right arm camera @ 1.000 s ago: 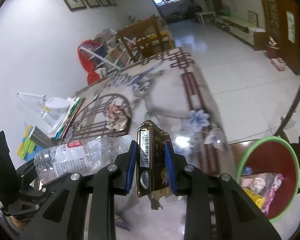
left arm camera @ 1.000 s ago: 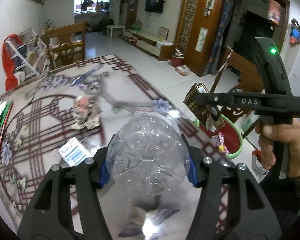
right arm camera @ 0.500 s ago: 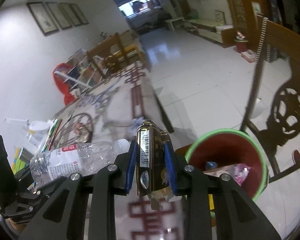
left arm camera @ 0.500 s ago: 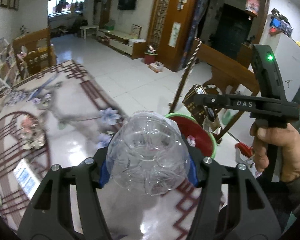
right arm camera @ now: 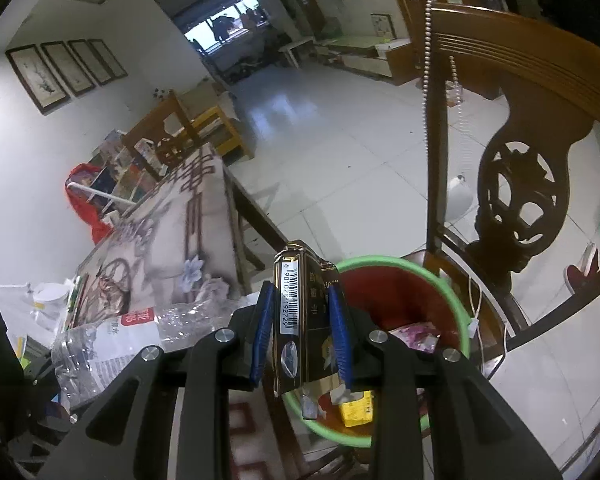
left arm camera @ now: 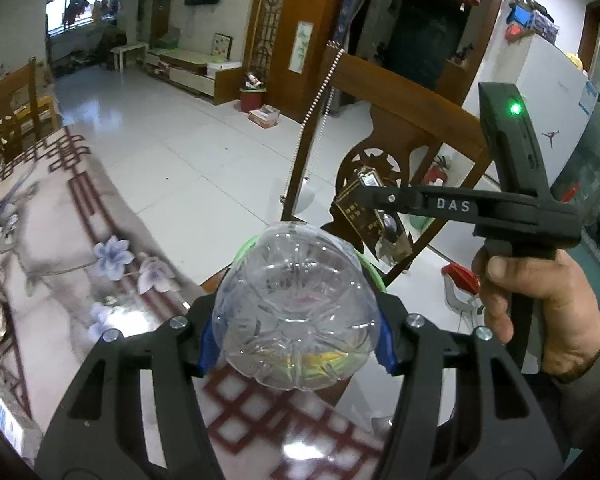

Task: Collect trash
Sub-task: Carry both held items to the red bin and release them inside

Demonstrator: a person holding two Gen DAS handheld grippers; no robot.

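Carry both loads fully over the green-rimmed red bin (right arm camera: 458, 308) before releasing; left gripper (left arm camera: 296, 340) pinching a clear, ribbed, crushable plastic bottle (left arm camera: 296, 312) by its body; right gripper (right arm camera: 300, 328) clamped tight on a glossy dark, flattened carton (right arm camera: 300, 312), poised above the bin's rim.

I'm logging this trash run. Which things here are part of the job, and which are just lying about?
Job:
- clear plastic bottle, in left gripper
- dark cigarette pack, in right gripper
- green-rimmed bin

Lying about:
- carved wooden chair
- patterned table
- framed pictures
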